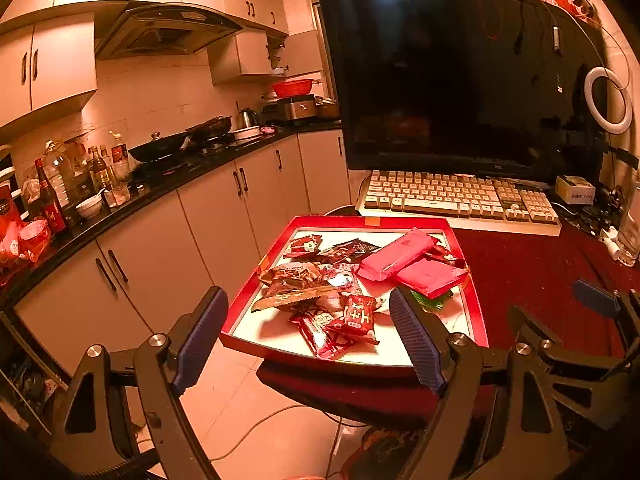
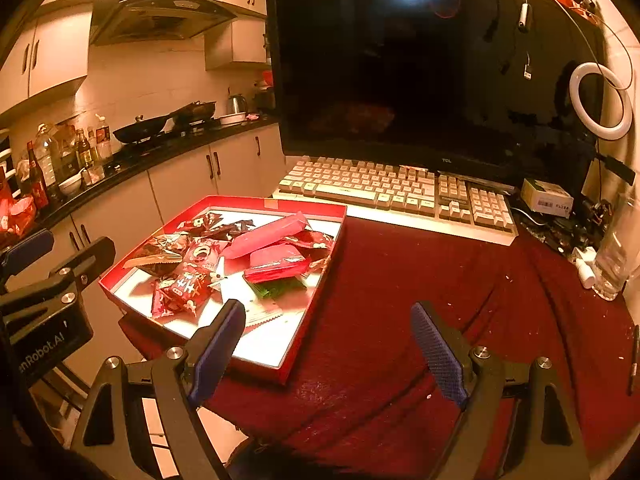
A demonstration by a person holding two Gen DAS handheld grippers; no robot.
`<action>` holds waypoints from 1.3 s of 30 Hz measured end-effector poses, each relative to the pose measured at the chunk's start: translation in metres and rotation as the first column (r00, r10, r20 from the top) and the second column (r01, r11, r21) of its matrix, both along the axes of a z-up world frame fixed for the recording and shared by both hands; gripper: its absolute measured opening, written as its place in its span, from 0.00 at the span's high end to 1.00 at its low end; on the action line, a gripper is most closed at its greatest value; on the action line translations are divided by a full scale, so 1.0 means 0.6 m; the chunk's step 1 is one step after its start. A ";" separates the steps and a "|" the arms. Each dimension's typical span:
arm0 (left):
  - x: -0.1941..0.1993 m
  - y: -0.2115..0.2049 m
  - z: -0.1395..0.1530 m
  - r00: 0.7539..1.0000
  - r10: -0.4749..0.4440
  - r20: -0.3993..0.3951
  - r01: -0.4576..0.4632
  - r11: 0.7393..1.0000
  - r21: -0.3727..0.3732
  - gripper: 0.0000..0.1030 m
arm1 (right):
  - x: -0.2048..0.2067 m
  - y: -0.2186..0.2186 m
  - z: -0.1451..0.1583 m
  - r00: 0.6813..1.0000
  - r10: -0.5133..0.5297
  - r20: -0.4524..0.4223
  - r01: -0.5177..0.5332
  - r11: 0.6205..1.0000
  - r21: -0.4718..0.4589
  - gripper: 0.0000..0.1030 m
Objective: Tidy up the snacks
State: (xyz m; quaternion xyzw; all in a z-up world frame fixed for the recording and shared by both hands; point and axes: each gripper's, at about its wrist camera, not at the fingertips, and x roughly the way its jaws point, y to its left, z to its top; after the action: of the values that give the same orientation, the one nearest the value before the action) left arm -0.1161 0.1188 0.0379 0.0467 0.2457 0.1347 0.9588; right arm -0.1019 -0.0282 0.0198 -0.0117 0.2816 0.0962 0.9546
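A red tray (image 1: 478,308) with a white floor sits on the left part of a table with a dark red cloth (image 2: 420,280); it also shows in the right wrist view (image 2: 320,292). It holds a heap of snack packets: two pink packs (image 1: 400,256) (image 2: 276,264), a red packet with white characters (image 1: 358,316) (image 2: 186,286), brown and dark wrappers (image 1: 296,284), a green packet (image 2: 278,290). My left gripper (image 1: 310,332) is open and empty, in front of the tray's near edge. My right gripper (image 2: 330,340) is open and empty, over the cloth right of the tray's near corner.
A keyboard (image 2: 392,192) and a dark monitor (image 2: 420,64) stand behind the tray. A ring light (image 2: 600,100), a small box (image 2: 546,196) and a clear bottle (image 2: 612,256) are at the right. A kitchen counter (image 1: 120,208) with bottles and pans runs on the left.
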 end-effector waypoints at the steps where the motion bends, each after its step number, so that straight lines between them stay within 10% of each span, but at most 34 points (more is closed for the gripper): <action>1: 0.000 0.000 0.000 1.000 -0.002 -0.002 0.002 1.000 0.001 0.19 | 0.000 -0.001 0.000 1.000 0.000 -0.001 0.000 1.000 0.003 0.16; 39: 0.011 0.037 -0.045 0.997 0.044 -0.060 -0.045 0.999 -0.013 0.19 | -0.039 0.029 0.029 0.994 0.056 0.094 -0.055 0.998 -0.010 0.16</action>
State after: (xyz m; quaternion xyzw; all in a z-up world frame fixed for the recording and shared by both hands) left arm -0.1093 0.1407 0.0107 0.0383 0.2759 0.1530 0.9482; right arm -0.1253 -0.0105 0.0372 -0.0275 0.2364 0.1210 0.9637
